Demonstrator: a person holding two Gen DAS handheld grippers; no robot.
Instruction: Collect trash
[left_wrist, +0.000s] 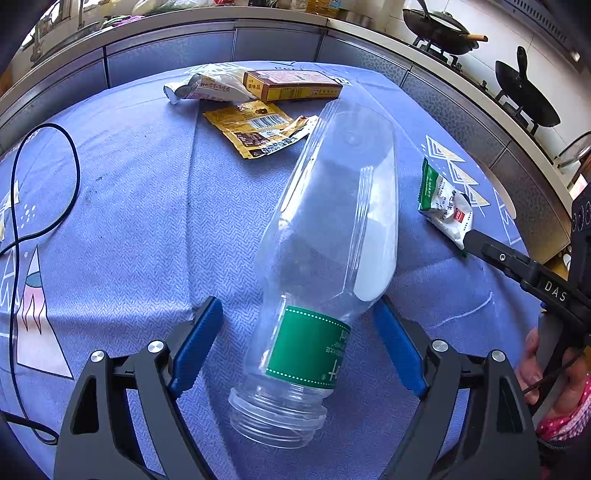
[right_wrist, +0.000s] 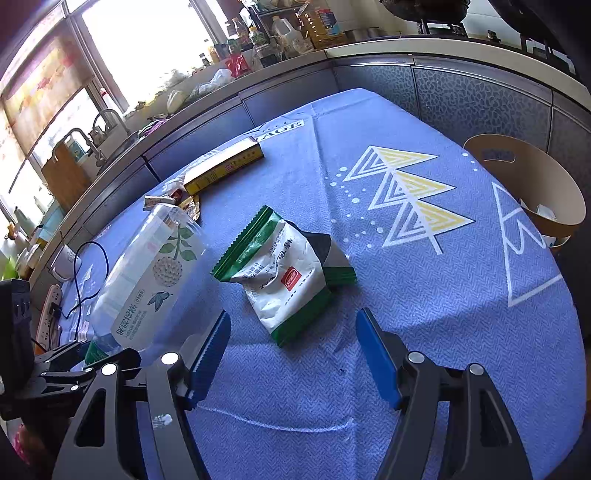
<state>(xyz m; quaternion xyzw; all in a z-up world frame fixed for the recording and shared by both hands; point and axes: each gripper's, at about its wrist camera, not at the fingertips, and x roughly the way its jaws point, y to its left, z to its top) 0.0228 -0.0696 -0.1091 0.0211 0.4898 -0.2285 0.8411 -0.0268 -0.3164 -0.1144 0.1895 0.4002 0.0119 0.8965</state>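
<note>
Hovering over worktop (left_wrist: 129, 192), your left tongs (left_wrist: 295, 339) stood wide, clear plastic bottle (left_wrist: 325, 236) lying between blue pads, pads not pressing it. Your right tongs (right_wrist: 291, 350) gaped empty just short of green-white snack bag (right_wrist: 284, 273). Tan bin (right_wrist: 535, 184) sat at worktop's far edge.

A blue-clothed table (right_wrist: 424, 295) carries a green-white packet (right_wrist: 284, 273), yellow box (right_wrist: 225, 166), wrappers (left_wrist: 255, 129) and a black cable (left_wrist: 44, 184).

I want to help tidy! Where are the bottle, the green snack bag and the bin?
plastic bottle (left_wrist: 314, 347), left wrist view, green label.
green-and-white snack bag (right_wrist: 284, 273), right wrist view, white front.
tan bin (right_wrist: 546, 181), right wrist view, inner wall.
</note>
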